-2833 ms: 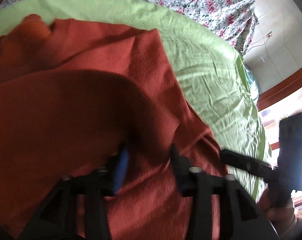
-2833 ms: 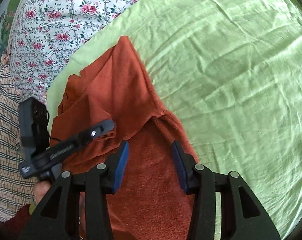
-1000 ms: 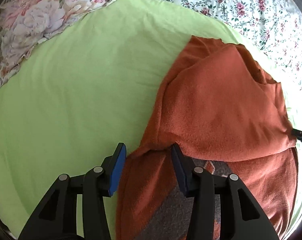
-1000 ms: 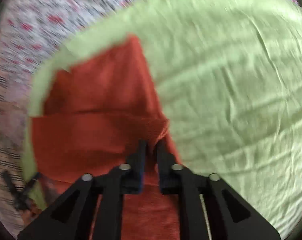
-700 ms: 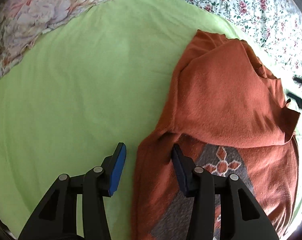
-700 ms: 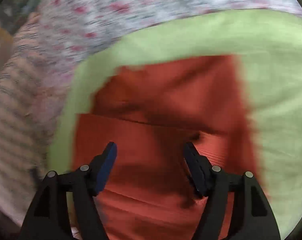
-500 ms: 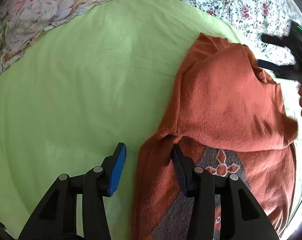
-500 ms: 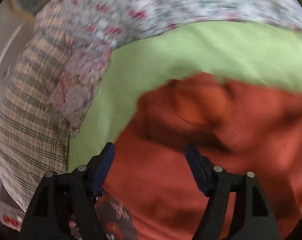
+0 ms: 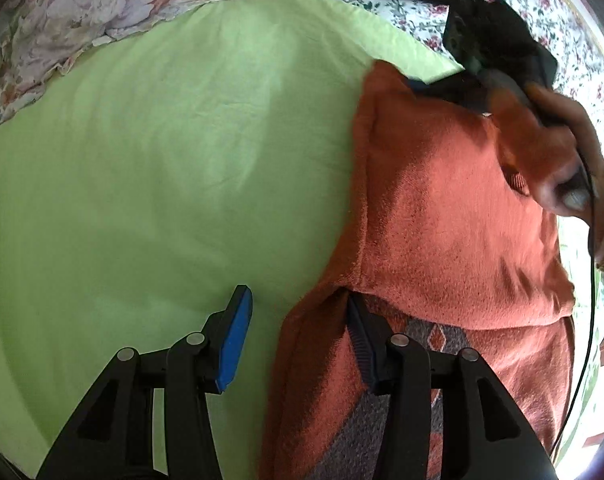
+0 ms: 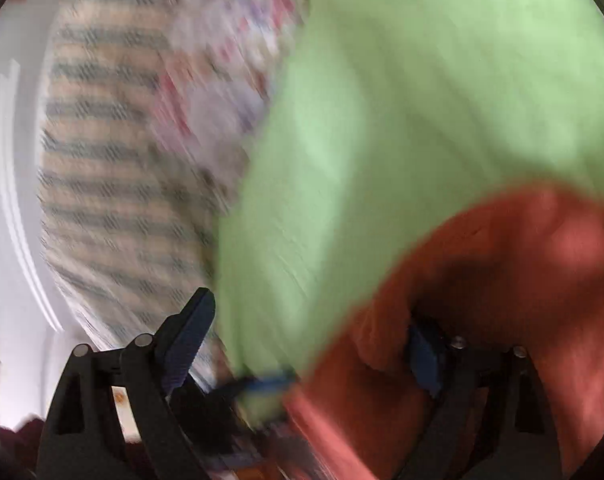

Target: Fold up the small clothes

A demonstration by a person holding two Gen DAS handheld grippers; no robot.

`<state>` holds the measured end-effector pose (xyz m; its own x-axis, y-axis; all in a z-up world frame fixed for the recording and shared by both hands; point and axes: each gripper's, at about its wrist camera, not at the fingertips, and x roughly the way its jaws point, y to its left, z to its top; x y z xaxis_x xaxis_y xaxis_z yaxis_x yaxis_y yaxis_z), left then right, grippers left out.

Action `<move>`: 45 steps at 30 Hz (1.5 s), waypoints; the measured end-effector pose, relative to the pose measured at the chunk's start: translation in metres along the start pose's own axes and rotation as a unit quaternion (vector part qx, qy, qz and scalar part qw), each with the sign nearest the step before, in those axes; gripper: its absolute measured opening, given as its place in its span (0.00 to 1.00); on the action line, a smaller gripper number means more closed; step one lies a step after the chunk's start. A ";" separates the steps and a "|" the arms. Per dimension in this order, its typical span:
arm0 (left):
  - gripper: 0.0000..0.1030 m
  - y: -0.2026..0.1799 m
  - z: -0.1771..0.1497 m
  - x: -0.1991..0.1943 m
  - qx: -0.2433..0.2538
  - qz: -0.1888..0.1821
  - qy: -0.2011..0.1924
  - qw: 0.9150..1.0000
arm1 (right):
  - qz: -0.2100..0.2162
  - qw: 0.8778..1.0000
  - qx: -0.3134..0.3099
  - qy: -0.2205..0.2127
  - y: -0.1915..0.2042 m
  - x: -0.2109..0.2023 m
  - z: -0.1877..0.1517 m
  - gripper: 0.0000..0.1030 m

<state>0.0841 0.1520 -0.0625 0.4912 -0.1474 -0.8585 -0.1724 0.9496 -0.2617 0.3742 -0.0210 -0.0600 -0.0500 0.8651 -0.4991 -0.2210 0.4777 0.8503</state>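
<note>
Rust-orange sweater (image 9: 441, 216) lies on the lime-green bedsheet (image 9: 162, 160), toward the sheet's right side in the left wrist view. Fuzzy knit, top part folded down over the body, so a grey patterned panel with orange diamonds peeks out below the fold.

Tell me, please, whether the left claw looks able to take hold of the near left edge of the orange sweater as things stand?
Probably yes. The left claw stands open astride the orange sweater edge, one finger on the green sheet, and nothing lies between.
</note>
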 end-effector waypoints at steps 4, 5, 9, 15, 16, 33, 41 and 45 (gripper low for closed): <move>0.48 0.003 0.001 -0.006 -0.010 0.001 -0.003 1.000 | 0.017 0.993 0.065 -0.101 -0.012 0.003 0.019 0.86; 0.48 0.004 0.000 -0.008 -0.011 0.002 -0.003 1.000 | 0.005 0.992 0.067 -0.110 -0.013 0.004 0.021 0.86; 0.47 0.016 -0.001 -0.025 -0.026 -0.008 -0.014 1.000 | -0.053 0.990 0.038 -0.122 0.002 -0.011 0.008 0.86; 0.48 0.024 0.013 -0.040 -0.059 -0.048 -0.031 0.997 | -0.110 0.980 -0.001 -0.165 0.013 -0.088 -0.042 0.86; 0.48 0.018 0.018 -0.038 -0.050 -0.046 -0.030 0.997 | -0.117 0.977 0.006 -0.177 0.011 -0.100 -0.053 0.86; 0.49 -0.100 0.044 -0.004 0.125 -0.028 -0.024 0.992 | -0.286 0.878 0.142 -0.356 -0.043 -0.271 -0.291 0.73; 0.49 -0.080 0.063 0.038 0.109 0.103 0.005 0.989 | -0.452 0.843 0.110 -0.271 -0.058 -0.261 -0.275 0.41; 0.50 -0.067 0.067 0.040 0.075 0.120 0.001 0.990 | -0.468 0.845 0.069 -0.249 -0.049 -0.248 -0.258 0.12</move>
<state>0.1725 0.1007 -0.0502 0.4490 0.0875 -0.8892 -0.1548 0.9878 0.0190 0.1459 -0.2983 -0.0217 0.5073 0.0382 -0.8609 0.1817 0.9718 0.1502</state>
